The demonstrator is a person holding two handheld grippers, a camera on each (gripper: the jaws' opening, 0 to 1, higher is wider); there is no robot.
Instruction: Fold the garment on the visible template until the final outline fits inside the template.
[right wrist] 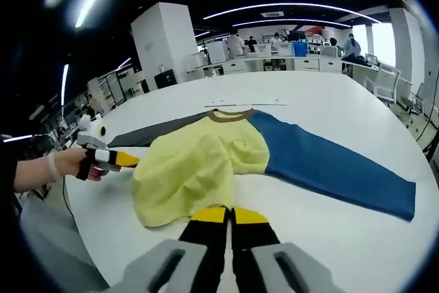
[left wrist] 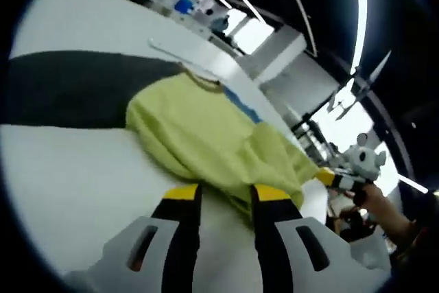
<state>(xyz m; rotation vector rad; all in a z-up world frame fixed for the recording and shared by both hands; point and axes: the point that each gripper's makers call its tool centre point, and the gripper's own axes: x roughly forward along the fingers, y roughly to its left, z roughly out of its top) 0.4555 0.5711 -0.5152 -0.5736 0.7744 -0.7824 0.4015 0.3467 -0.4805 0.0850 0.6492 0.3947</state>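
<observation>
A garment with a yellow body [right wrist: 195, 169], brown collar [right wrist: 230, 114], blue sleeve [right wrist: 329, 166] and dark grey sleeve [right wrist: 154, 132] lies on a white table [right wrist: 329, 245]. The yellow part is bunched and folded over itself. My right gripper [right wrist: 230, 215] is shut, its yellow tips at the near hem; I cannot tell whether any cloth is pinched. In the left gripper view, my left gripper [left wrist: 226, 193] stands open with the edge of the yellow body [left wrist: 206, 135] lying just over its tips. My right gripper [left wrist: 324, 176] touches the far corner of the cloth. The grey sleeve [left wrist: 68, 87] stretches left.
A hand [right wrist: 65, 164] holds my left gripper [right wrist: 130, 161] at the table's left edge. A thin white strip [right wrist: 247, 103] lies beyond the collar. Bare tabletop [left wrist: 68, 183] surrounds the garment. A white pillar [right wrist: 161, 39], desks and people stand far behind.
</observation>
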